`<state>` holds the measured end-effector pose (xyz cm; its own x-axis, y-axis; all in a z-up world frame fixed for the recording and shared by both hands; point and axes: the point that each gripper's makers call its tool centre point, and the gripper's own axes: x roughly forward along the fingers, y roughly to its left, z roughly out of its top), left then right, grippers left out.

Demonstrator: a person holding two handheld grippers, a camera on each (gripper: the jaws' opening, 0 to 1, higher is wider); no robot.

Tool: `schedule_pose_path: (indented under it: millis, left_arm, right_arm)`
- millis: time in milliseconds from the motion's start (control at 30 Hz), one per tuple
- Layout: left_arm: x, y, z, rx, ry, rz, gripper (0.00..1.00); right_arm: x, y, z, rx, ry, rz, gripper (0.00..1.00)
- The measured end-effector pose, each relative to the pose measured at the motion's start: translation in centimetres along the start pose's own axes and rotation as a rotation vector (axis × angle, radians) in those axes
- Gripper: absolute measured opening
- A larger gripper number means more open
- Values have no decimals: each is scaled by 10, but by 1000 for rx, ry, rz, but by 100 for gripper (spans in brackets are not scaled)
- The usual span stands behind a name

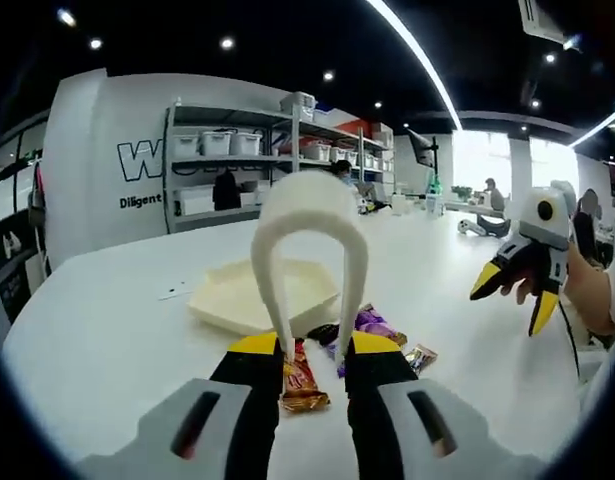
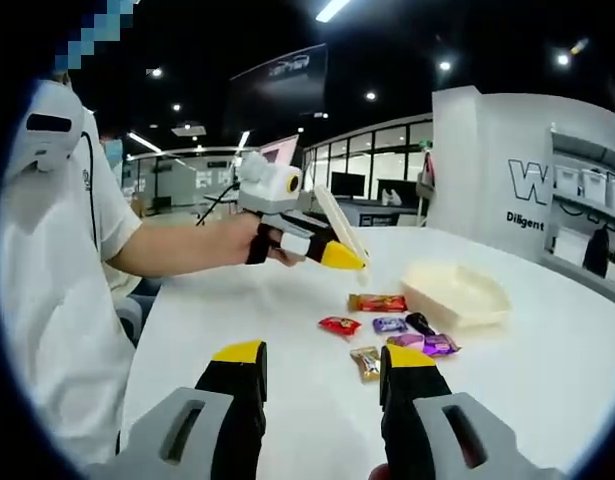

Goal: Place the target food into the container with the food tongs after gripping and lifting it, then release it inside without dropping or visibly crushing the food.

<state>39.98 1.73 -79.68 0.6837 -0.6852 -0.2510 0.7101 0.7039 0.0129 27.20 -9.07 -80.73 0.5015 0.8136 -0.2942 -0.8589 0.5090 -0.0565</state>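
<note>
My left gripper point(image 1: 313, 345) is shut on a pair of white food tongs point(image 1: 307, 200), whose looped end stands up in front of the camera. Just beyond its jaws lie wrapped candies: an orange one point(image 1: 302, 385), a purple one point(image 1: 372, 322) and a gold one point(image 1: 419, 357). A cream tray point(image 1: 237, 295) sits behind them. In the right gripper view the left gripper point(image 2: 342, 257) holds the tongs point(image 2: 339, 225) above the table, left of the tray point(image 2: 457, 293) and over the candies point(image 2: 379, 302). My right gripper point(image 2: 325, 355) is open and holds nothing; it also hovers off to the right point(image 1: 514, 297).
Everything rests on a wide white table point(image 1: 107, 330). A person in a white shirt point(image 2: 57, 250) stands at its left edge in the right gripper view. Shelves with storage bins point(image 1: 237, 150) line the wall behind, and more tables stand far off.
</note>
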Motion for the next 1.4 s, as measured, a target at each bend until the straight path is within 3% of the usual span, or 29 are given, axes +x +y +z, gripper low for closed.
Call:
schedule_pose_path:
  millis: [700,1400]
  left_arm:
    - [19,12,-21,-38,93,57,23]
    - [26,16,-31,-71,122,65,23]
  right_arm:
    - [2,5,-3,2,11,-1,40]
    - [3,6,-6,7,18,5,40]
